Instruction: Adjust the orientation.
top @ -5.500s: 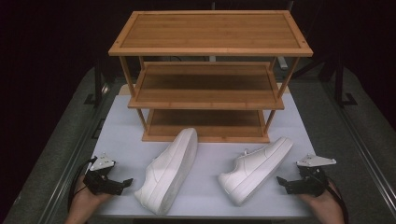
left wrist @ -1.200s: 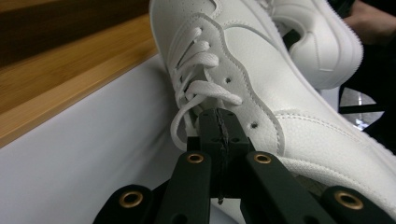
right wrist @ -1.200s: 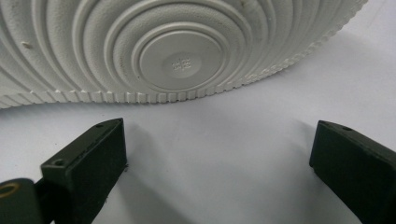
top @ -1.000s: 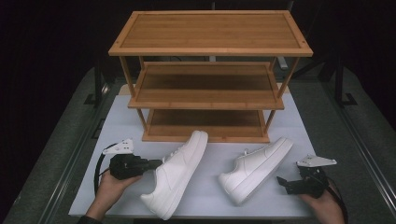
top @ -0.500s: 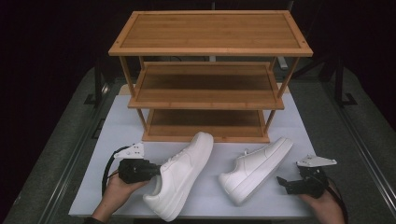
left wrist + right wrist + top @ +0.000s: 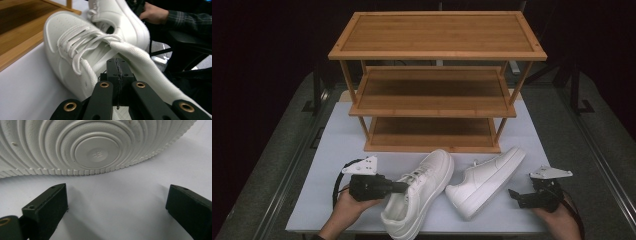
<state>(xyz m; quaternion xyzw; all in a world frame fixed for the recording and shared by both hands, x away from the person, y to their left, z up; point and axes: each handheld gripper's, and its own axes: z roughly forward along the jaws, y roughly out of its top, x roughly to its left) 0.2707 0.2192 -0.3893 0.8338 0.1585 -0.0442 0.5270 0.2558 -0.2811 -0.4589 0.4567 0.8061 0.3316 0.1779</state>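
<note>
The left sneaker's (image 6: 419,192) heel ran off the bottom edge in the high view. Left gripper's (image 6: 117,82) jaws were pressed together at the collar, and whether fabric sat between them was hidden! In the right gripper view, the right sneaker's (image 6: 92,145) sole was cropped top and sides.

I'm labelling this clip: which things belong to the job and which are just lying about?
In the job:
- left tongs, shut on the left shoe
- right shoe
- wooden rack
- right tongs, open

Lying about:
- nothing on the white table
</note>
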